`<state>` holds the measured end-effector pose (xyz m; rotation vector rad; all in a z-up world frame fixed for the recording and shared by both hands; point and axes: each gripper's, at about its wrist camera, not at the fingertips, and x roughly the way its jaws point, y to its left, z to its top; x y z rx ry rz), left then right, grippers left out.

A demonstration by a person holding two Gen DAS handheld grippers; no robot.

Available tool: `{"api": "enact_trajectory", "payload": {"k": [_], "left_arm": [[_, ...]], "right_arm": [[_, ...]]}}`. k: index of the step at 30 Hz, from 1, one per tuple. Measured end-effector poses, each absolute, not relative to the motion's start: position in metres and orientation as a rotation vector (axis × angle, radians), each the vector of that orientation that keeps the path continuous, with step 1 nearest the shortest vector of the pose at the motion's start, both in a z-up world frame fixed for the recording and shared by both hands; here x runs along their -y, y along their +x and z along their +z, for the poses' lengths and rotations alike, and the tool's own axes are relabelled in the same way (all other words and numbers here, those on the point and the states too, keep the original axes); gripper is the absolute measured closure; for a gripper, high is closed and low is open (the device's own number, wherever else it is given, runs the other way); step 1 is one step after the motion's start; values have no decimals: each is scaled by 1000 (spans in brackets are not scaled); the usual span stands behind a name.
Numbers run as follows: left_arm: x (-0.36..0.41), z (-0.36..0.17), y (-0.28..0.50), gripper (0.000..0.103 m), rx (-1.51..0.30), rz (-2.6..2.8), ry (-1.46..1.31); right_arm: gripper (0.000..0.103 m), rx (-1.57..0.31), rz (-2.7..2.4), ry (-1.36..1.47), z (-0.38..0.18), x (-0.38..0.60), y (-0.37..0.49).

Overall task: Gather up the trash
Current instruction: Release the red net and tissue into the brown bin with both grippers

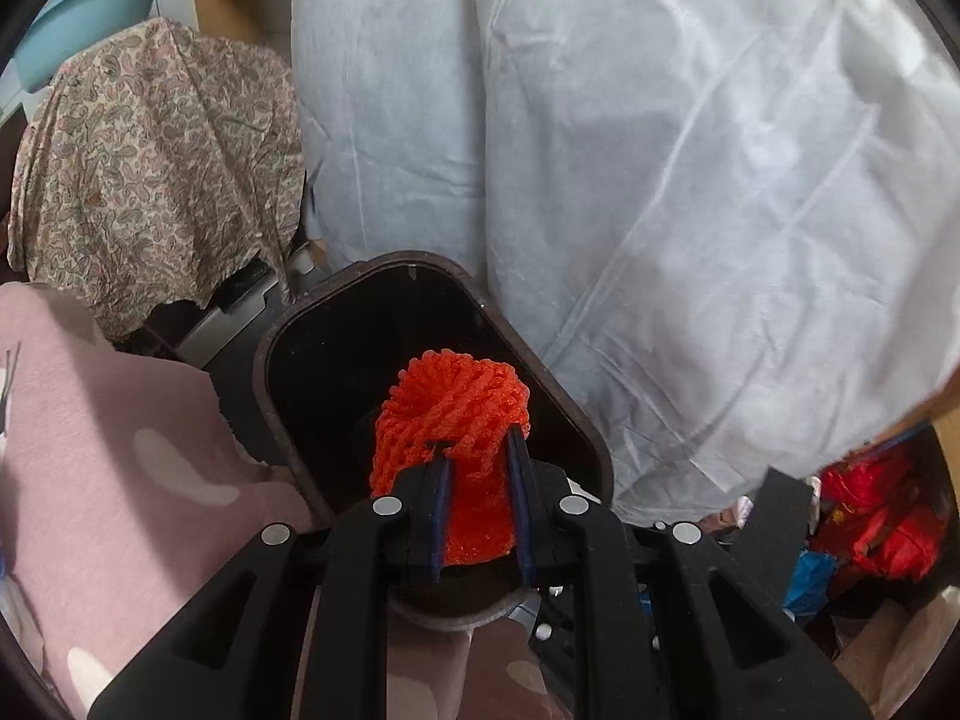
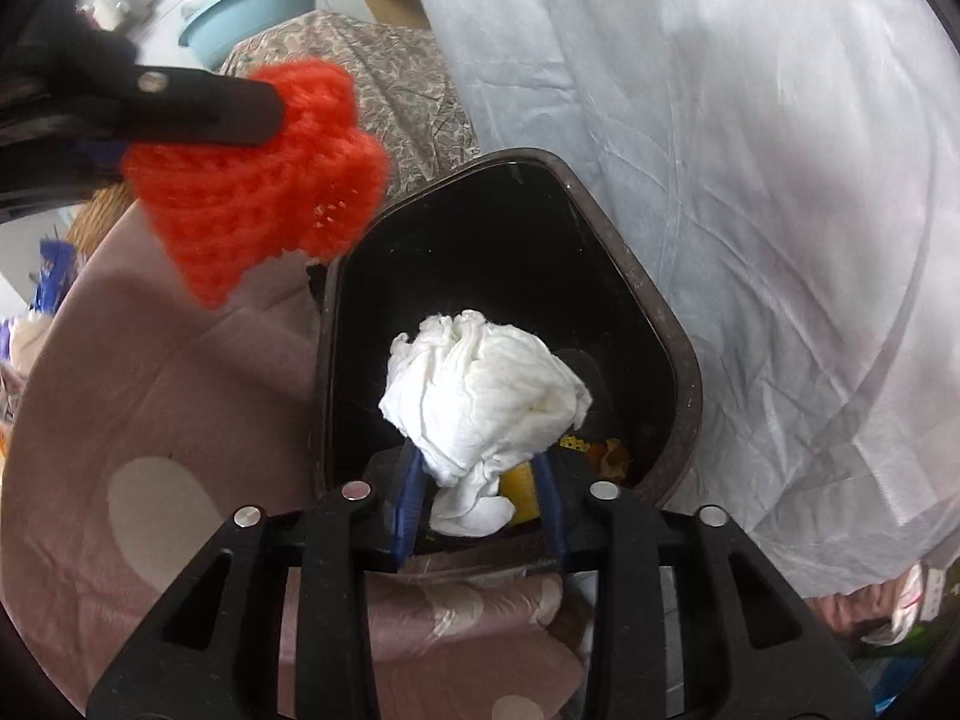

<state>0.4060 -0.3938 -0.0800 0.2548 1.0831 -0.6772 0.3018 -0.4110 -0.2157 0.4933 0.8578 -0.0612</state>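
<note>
The orange foam fruit net [image 1: 459, 420], a stretchy mesh sleeve, sits clamped between the blue-padded fingers of the left gripper [image 1: 480, 450], its long axis running along the fingers and its bunched, rounded end pointing forward and down over the open mouth of the dark brown plastic trash bin [image 1: 282, 330]. In the right wrist view the same net flares out past the black finger, hanging above and beside the bin's left rim.

The crumpled white paper tissue [image 2: 480, 396] lies between the fingers of the right gripper [image 2: 480, 468]. Its narrow twisted tail points back toward the camera and its puffed bulk points forward into the bin. The jaws stand partly apart, and the right pad shows a gap beside the tail; whether the left pad presses on the tissue I cannot tell.

Inside the bin, beneath the tissue, yellow and orange scraps [image 2: 612, 453] show at the bottom. A mauve cloth with pale spots [image 1: 120, 450] lies left of the bin, a large white fabric cover [image 1: 660, 180] rises behind and to the right, and a paisley-patterned cloth [image 1: 156, 168] drapes behind, under a teal plastic basin [image 1: 84, 6].
</note>
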Motion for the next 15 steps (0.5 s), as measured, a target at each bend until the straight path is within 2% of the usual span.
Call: {"api": "enact_trajectory", "payload": {"k": [5, 7, 9, 11, 15], "left_arm": [[408, -92, 416, 83, -1113, -655, 267], [411, -93, 416, 72, -1102, -641, 281], [413, -93, 415, 43, -1084, -619, 292], [412, -91, 417, 37, -1059, -604, 294], [405, -80, 414, 35, -1038, -619, 276]], "right_arm": [[49, -867, -51, 470, -224, 408, 304], [42, -861, -63, 457, -224, 406, 301], [40, -853, -70, 442, -221, 404, 295], [40, -849, -70, 425, -218, 405, 290], [34, -831, -90, 399, -207, 404, 277]]}}
